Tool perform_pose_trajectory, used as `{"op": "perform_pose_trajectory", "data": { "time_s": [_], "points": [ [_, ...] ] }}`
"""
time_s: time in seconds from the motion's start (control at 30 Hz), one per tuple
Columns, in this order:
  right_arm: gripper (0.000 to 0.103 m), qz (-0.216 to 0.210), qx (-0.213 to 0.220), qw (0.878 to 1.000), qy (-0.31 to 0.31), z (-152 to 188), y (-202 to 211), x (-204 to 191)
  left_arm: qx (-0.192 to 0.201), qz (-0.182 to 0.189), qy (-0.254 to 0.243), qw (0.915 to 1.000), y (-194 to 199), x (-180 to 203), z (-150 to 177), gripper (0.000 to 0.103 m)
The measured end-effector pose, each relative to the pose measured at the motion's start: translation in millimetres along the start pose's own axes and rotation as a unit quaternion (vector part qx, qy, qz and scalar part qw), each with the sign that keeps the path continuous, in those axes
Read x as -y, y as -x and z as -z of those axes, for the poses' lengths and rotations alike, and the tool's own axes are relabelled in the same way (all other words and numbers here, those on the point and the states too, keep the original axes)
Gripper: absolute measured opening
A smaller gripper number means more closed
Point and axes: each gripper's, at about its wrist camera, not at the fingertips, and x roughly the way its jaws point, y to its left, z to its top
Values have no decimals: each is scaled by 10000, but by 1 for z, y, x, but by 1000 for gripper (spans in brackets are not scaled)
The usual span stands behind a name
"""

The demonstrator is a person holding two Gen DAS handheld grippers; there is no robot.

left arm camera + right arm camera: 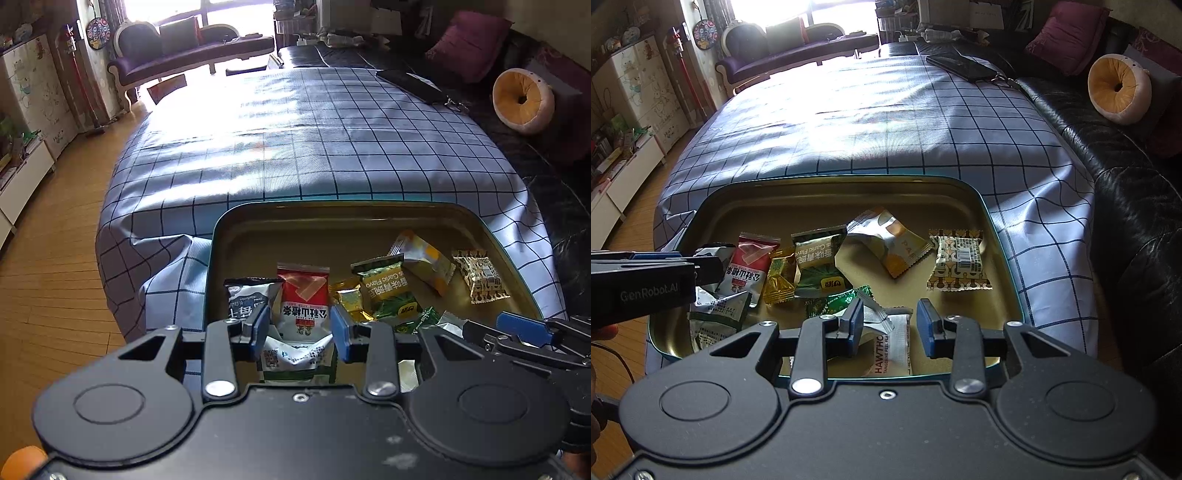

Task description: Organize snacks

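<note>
A shallow metal tin (1001,236) with rounded corners, a gold interior and a teal rim is sitting at the near edge of a counter draped in a pale blue grid-checked cloth (886,122); the loose snacks are all lying inside it. The left tool (299,328) is hovering over the tin's left part with its blue pads narrowly apart, flanking a red-and-white packet (304,306) — whether they are pressing on it cannot be told. A crumpled white packet (291,356) is lying under the left tool and a dark grey packet (245,299) is crowding its left pad. The right tool (890,328) is standing moderately open over the tin's near wall, nothing gripped, above a white hawthorn packet (894,350) and a torn silver wrapper (875,319). Toward the middle, a green garlic-flavour packet (816,266), a gold foil packet (779,280) and a glossy green wrapper (834,302) are overlapping; an orange-and-silver packet (890,240) and a brown-patterned packet (958,264) are lying apart at the right — bare floor is showing around them. Beyond the tin the cloth is lying clear up to a dark flat object (964,66) at its far edge. A black leather sofa (1126,177) is bordering the right side, wooden flooring (48,280) the left.
</note>
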Motion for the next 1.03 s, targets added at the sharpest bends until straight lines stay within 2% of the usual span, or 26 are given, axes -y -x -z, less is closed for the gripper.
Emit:
{"op": "perform_pose_trajectory", "data": {
  "time_s": [1.03],
  "points": [
    [44,25,-118,9999,5,2,-4,0,48,-14,-12,10000,2,1,0,38]
  ]
}}
